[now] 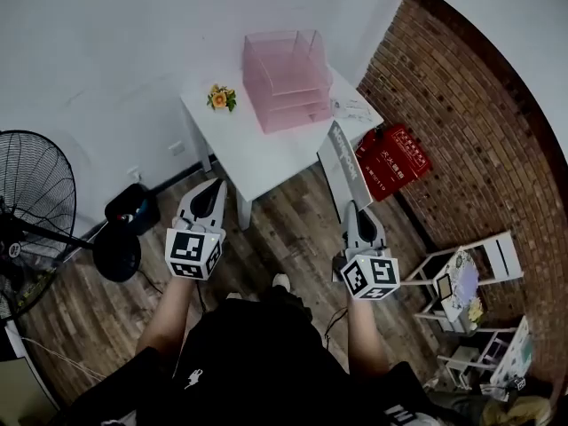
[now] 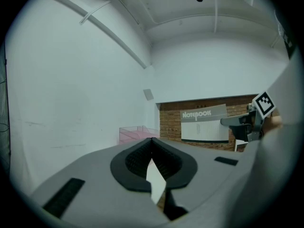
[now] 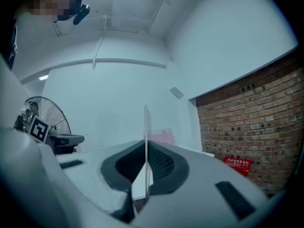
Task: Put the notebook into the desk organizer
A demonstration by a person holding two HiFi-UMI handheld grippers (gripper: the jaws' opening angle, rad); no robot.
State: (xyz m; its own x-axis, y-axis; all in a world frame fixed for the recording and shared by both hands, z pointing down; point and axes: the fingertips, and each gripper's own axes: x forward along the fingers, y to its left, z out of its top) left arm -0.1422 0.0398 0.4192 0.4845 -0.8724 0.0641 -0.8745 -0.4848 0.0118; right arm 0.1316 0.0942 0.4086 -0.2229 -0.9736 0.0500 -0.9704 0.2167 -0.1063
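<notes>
- Wood floor (image 1: 293, 229) below, brick wall (image 1: 461, 105) on the right.
- White table (image 1: 253, 153) in the corner, against the white wall.
- Black standing fan (image 1: 31, 224) at far left, on the floor.
- Pink see-through desk organizer (image 1: 286, 78) at the table's back edge, stacked trays, nothing seen inside.
- Grey notebook (image 1: 340, 160) in the air by the table's near right corner, standing on edge, not in the organizer and well apart from it; "NOTEBOOK" on the cover readable from the left gripper view.
- Red case (image 1: 393, 160) flat on the floor by the brick wall, just beyond the notebook.
- Right gripper (image 1: 353, 207) pointing level, jaws clamped on the notebook's lower edge, thin edge pinched between the pads.
- Left gripper (image 1: 213, 186) pointing level over the floor short of the table, jaws closed tip to tip, nothing between them.
- Small flower bunch (image 1: 221, 98) on the table, left of the organizer.
</notes>
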